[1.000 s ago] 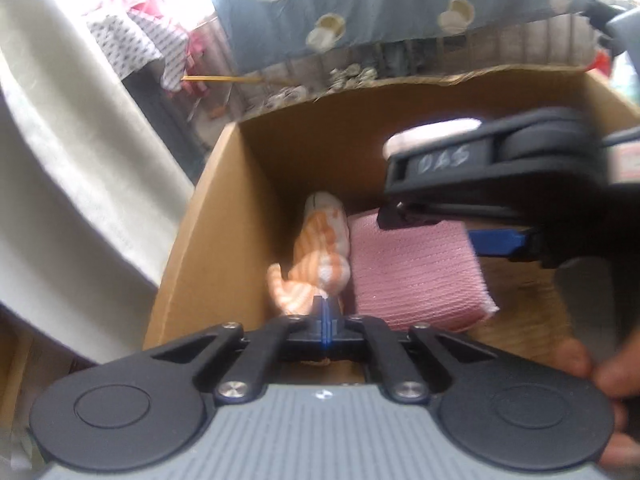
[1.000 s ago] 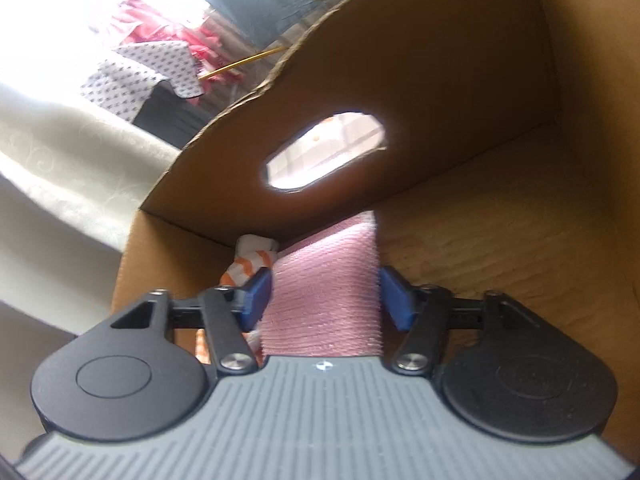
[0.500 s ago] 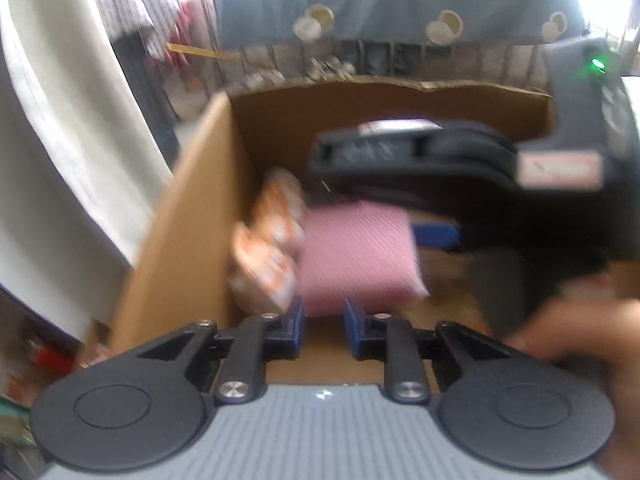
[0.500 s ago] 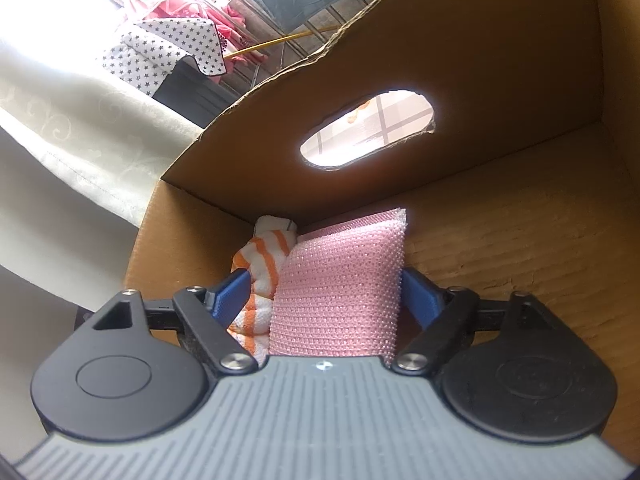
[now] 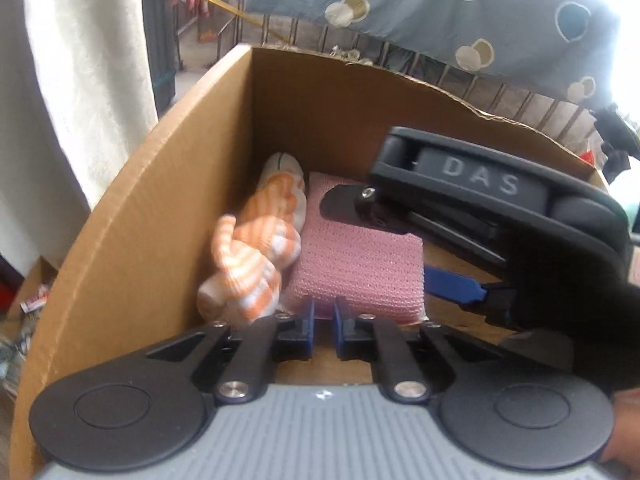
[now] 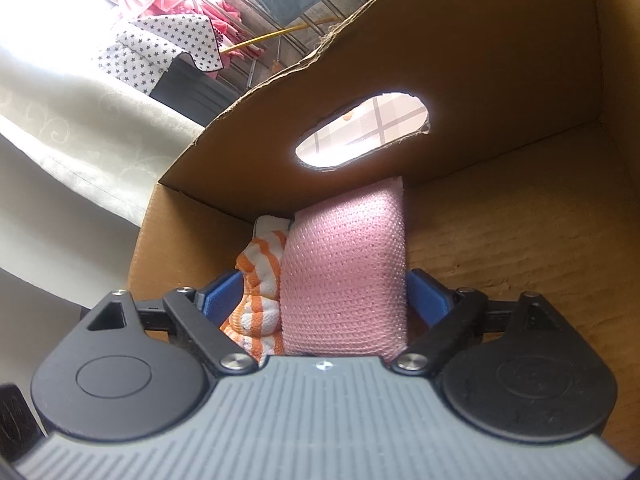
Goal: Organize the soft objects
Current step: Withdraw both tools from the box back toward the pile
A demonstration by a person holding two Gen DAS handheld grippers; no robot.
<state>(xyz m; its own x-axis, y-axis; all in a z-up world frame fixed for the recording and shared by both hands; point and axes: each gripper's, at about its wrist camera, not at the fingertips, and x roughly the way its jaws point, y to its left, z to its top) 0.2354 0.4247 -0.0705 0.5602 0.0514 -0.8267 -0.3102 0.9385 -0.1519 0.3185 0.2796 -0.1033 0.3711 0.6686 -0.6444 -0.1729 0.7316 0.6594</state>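
A cardboard box [image 5: 168,168] holds a pink knitted pad [image 5: 360,264] lying flat beside an orange-and-white striped cloth [image 5: 256,256] at its left wall. My left gripper [image 5: 323,320] hovers at the box's near edge, jaws slightly apart and empty. My right gripper [image 6: 324,300] is open inside the box; its blue fingers [image 6: 426,300] stand wide on either side of the pink pad [image 6: 344,272] and the striped cloth [image 6: 260,280], not pressing them. The right gripper's body [image 5: 480,216] shows over the pad in the left wrist view.
The box's far wall has an oval handle hole [image 6: 360,132]. A white curtain [image 5: 80,80] hangs left of the box. A blue dotted cloth [image 5: 440,12] and railing lie behind. Bare box floor [image 6: 520,216] lies right of the pad.
My right gripper opened from around the pink pad, which now rests on the box floor. My left gripper opened slightly and shifted, with no cloth between its tips.
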